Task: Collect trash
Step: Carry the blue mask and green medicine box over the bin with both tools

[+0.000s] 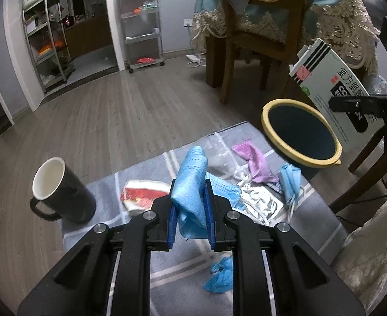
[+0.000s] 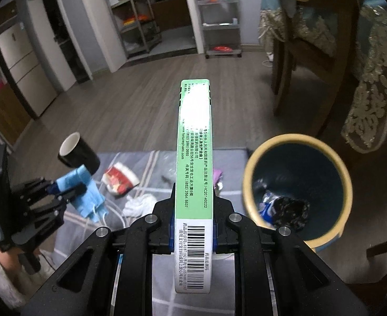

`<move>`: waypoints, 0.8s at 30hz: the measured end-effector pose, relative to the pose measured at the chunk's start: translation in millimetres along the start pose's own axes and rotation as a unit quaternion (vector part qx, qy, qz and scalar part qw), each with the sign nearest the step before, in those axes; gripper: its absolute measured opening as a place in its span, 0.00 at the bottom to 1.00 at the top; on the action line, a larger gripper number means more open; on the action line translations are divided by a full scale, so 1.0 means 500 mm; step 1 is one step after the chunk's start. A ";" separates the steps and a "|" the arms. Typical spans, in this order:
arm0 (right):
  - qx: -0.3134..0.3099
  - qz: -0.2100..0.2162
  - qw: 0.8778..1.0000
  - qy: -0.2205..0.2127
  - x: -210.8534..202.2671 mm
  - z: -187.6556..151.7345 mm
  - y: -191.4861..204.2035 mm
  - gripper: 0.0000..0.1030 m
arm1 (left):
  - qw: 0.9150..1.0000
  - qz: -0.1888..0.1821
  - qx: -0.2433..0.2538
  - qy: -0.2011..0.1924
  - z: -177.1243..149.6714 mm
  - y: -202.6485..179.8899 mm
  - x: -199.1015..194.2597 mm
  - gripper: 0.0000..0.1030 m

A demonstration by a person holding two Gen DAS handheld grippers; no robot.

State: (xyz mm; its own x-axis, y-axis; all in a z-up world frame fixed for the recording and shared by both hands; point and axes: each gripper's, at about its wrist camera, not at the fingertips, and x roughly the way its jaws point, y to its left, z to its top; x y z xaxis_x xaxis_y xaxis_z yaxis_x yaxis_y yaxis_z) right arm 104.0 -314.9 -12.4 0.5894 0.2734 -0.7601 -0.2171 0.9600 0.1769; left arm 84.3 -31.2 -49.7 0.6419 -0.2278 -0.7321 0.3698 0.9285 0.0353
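Your right gripper [image 2: 193, 226] pinches the medicine box [image 2: 193, 158] left of the bin [image 2: 248, 173]; release now and it misses the rim. Left gripper [image 1: 190, 205] clamps a floppy blue mask [image 1: 190, 181], farther left of the bin, which could slip.

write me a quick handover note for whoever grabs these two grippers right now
Left gripper: shut on a blue face mask, lifted above the grey mat.
Right gripper: shut on a medicine box, held beside the bin.
Done: some trash already lies in the bin.
Left: drop both items in. On the mat remain a second blue mask, purple cloth, red-white wrapper, foil blister pack and crumpled blue scrap. Black mug stands at the mat's edge.
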 end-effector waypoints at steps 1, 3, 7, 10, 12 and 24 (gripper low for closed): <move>0.006 -0.004 1.000 -0.003 -0.005 0.005 -0.014 0.19 | 1.000 -0.002 0.003 -0.001 0.005 -0.005 0.002 0.17; 0.027 -0.001 1.000 -0.006 -0.009 0.015 -0.047 0.19 | 1.000 -0.008 0.009 -0.004 0.018 -0.019 0.006 0.17; 0.066 -0.009 0.998 -0.011 -0.009 0.031 -0.111 0.19 | 0.999 -0.025 0.028 -0.010 0.045 -0.068 0.022 0.17; 0.085 -0.020 0.996 -0.007 -0.001 0.037 -0.154 0.19 | 0.998 -0.038 0.042 -0.014 0.067 -0.106 0.035 0.17; 0.099 -0.036 0.994 -0.003 0.005 0.039 -0.188 0.19 | 0.998 -0.047 0.049 -0.016 0.080 -0.125 0.041 0.17; 0.148 -0.071 0.986 0.022 0.047 0.040 -0.319 0.19 | 0.991 -0.091 0.093 -0.035 0.163 -0.240 0.059 0.17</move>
State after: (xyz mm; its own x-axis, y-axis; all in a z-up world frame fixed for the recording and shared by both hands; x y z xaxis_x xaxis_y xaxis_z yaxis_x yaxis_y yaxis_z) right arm 168.3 -460.2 -46.0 0.5613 0.1380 -0.8161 0.1065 0.9658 0.2365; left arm 113.6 -173.4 -20.1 0.5949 -0.4125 -0.6898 0.5974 0.8012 0.0361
